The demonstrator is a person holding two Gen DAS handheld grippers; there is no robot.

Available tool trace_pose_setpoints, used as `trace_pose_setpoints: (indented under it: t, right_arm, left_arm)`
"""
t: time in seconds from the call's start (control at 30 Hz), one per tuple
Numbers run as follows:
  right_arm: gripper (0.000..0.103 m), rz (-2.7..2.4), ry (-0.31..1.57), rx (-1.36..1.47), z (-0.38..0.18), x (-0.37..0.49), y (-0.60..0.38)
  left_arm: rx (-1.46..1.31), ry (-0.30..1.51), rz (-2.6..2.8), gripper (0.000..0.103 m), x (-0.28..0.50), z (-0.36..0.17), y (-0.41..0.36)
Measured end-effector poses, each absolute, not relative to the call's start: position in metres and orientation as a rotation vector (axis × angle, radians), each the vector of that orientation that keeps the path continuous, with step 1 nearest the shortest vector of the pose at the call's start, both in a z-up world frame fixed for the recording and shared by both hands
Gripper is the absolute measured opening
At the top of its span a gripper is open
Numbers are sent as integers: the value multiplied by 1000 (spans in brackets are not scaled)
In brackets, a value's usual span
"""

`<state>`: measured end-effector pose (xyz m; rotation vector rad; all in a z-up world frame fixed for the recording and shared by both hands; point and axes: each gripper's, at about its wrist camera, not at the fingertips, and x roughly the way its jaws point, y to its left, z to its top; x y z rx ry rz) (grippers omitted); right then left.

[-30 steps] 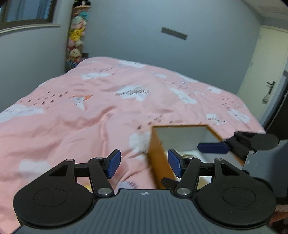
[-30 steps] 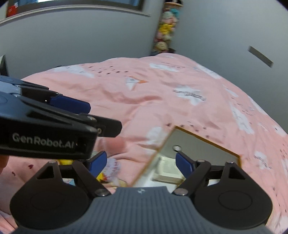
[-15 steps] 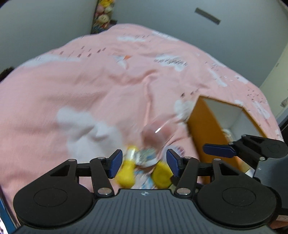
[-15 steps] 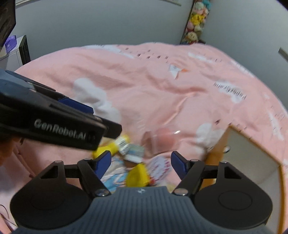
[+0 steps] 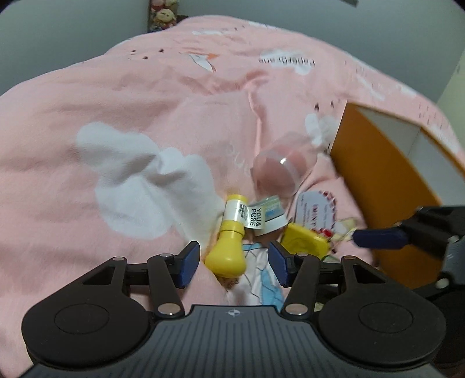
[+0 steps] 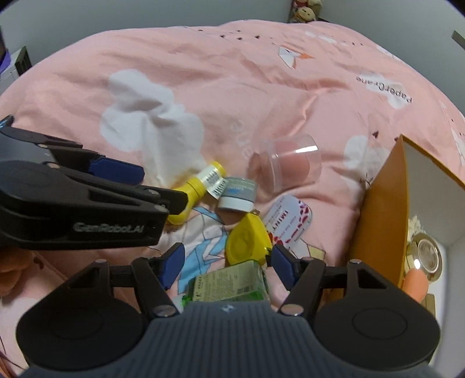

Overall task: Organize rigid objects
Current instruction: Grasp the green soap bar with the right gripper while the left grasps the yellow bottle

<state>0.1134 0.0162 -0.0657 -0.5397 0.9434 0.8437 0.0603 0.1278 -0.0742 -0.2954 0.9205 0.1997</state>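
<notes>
A small pile lies on the pink duvet (image 5: 145, 110): a yellow bottle (image 5: 231, 232) on its side, a grey-white jar (image 5: 268, 215), a flat yellow case (image 5: 303, 241), a white tin with red print (image 5: 316, 213) and a clear tub (image 5: 280, 165) holding something pink. My left gripper (image 5: 234, 261) is open, and the bottle's bulb sits just ahead of its fingertips, untouched. My right gripper (image 6: 228, 260) hovers over the yellow case (image 6: 247, 241) and a green packet (image 6: 229, 283); its jaws are closing and the pads touch nothing. The other items also show in the right wrist view: the yellow bottle (image 6: 197, 186), the grey-white jar (image 6: 238, 194), the white tin (image 6: 287, 224) and the clear tub (image 6: 290, 161).
An open orange box (image 6: 380, 209) with white inner walls stands to the right of the pile and holds a round gold item (image 6: 427, 256) and a peach-coloured piece (image 6: 417, 285). A printed picture card (image 6: 203, 241) lies under the pile. Plush toys (image 5: 162, 14) stand against the far wall.
Both grippers have sunk and tipped down toward the bed, so the pile is now right in front of the fingers. The right jaws have narrowed.
</notes>
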Motion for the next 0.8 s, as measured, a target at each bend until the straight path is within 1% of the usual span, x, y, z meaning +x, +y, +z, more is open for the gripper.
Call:
trace_pose_setpoints:
  t: [0.1, 0.3, 0.37, 0.47, 0.5, 0.6, 0.73, 0.8]
  right_arm:
    - [66, 804, 963, -538, -73, 120, 15]
    - [66, 805, 992, -545, -85, 124, 17]
    - [67, 804, 995, -554, -88, 125, 17]
    - [69, 798, 1010, -567, -93, 126, 19]
    - [69, 796, 1017, -570, -95, 126, 19]
    - [70, 793, 1044, -568, -100, 128, 19]
    - [75, 801, 1073, -547, -102, 129, 18]
    - [76, 804, 1087, -537, -104, 128, 17]
  left_arm:
    - [-256, 943, 186, 61, 71, -81, 123]
    - [-180, 1008, 222, 60, 95, -98, 116]
    - [-167, 1025, 228, 58, 99, -103, 114]
    - [-159, 1050, 230, 46, 100, -109, 114]
    - [-160, 1055, 233, 38, 100, -111, 114]
    - [-173, 1047, 229, 37, 96, -109, 115]
    - [-182, 1027, 228, 36, 83, -103, 109]
    - [-217, 1021, 219, 36, 74, -98, 108]
